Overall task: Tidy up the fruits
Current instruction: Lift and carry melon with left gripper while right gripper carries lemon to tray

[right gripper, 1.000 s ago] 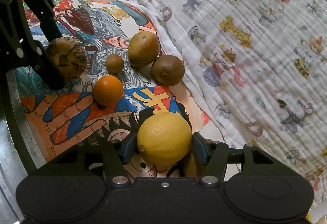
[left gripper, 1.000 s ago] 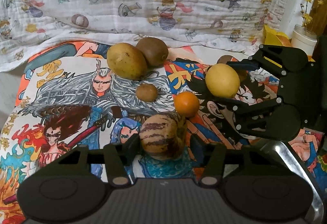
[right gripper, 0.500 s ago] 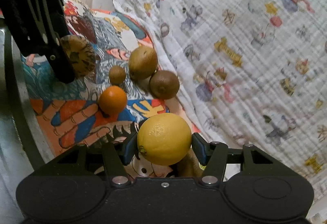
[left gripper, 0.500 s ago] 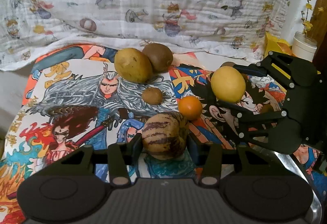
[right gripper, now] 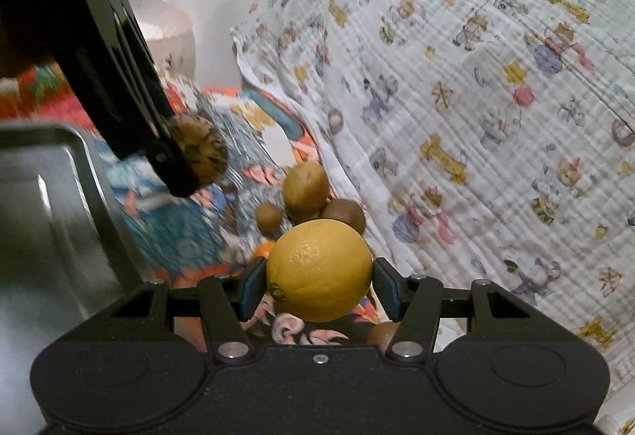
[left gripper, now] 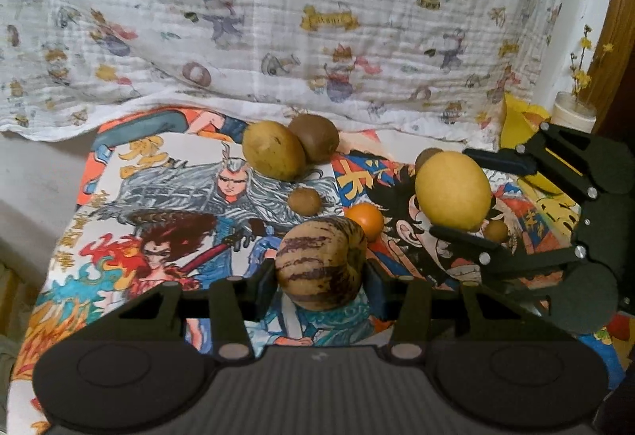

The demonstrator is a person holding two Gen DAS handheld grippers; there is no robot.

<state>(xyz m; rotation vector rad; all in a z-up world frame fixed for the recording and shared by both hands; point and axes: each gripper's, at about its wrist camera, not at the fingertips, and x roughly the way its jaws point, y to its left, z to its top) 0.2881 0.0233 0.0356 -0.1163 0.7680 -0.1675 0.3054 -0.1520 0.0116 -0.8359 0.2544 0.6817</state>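
The lemon (right gripper: 319, 270) sits pinched between the right gripper (right gripper: 317, 286)'s fingers, lifted clear of the comic-print cloth (left gripper: 166, 204), while the left gripper (left gripper: 319, 284) pinches a striped melon-like fruit (left gripper: 319, 262) the same way. At the left of the right wrist view a metal tray (right gripper: 47, 197) shows bare metal, though most of it is cut off. Behind the lemon an orange (left gripper: 365, 220) is half hidden, and what look like kiwis (left gripper: 313, 137), blurred, lie with a yellow-brown fruit (left gripper: 274, 151) by the patterned blanket (left gripper: 317, 18).
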